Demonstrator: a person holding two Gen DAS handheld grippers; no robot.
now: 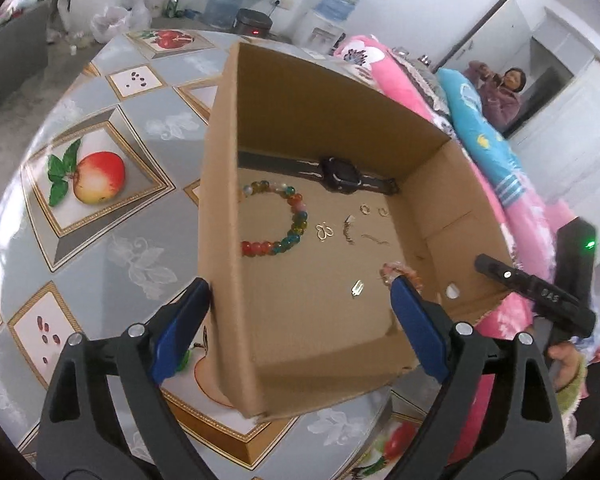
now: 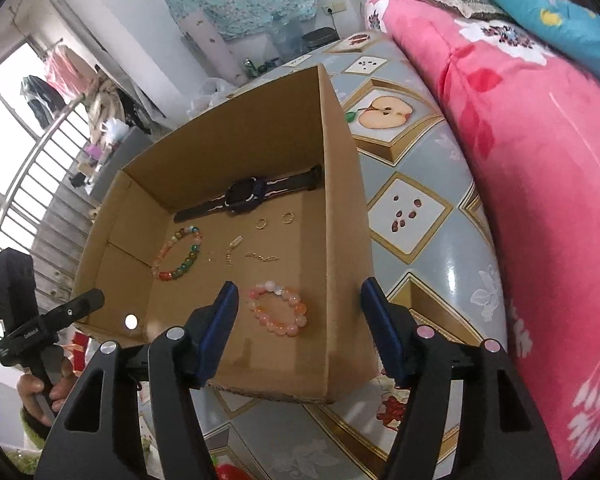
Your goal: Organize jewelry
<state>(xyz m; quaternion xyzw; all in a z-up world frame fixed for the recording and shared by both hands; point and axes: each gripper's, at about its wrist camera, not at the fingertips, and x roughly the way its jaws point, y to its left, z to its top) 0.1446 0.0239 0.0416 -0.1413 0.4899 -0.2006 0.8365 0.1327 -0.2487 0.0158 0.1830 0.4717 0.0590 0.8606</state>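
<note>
An open cardboard box (image 1: 320, 96) stands on the table. On its floor lie a black watch (image 1: 340, 176), a multicolour bead bracelet (image 1: 296, 224), small gold earrings (image 1: 324, 232) and a thin chain (image 1: 374, 239). My left gripper (image 1: 300, 284) is open and straddles the box's left wall, one finger outside and one inside. That inner finger partly hides a pink bead bracelet (image 1: 400, 269). In the right wrist view my right gripper (image 2: 299, 285) is open astride the box's right wall (image 2: 340, 220), above the pink bracelet (image 2: 278, 312). Watch (image 2: 244, 196) and multicolour bracelet (image 2: 180, 254) lie beyond.
The table (image 1: 100, 264) has a glossy fruit-print cloth. Pink bedding (image 2: 520, 160) and a blue pillow (image 1: 480, 136) are piled against its right side. A person (image 1: 504, 92) is far back. Each view shows the other gripper (image 1: 536, 296) (image 2: 48, 328) beside the box.
</note>
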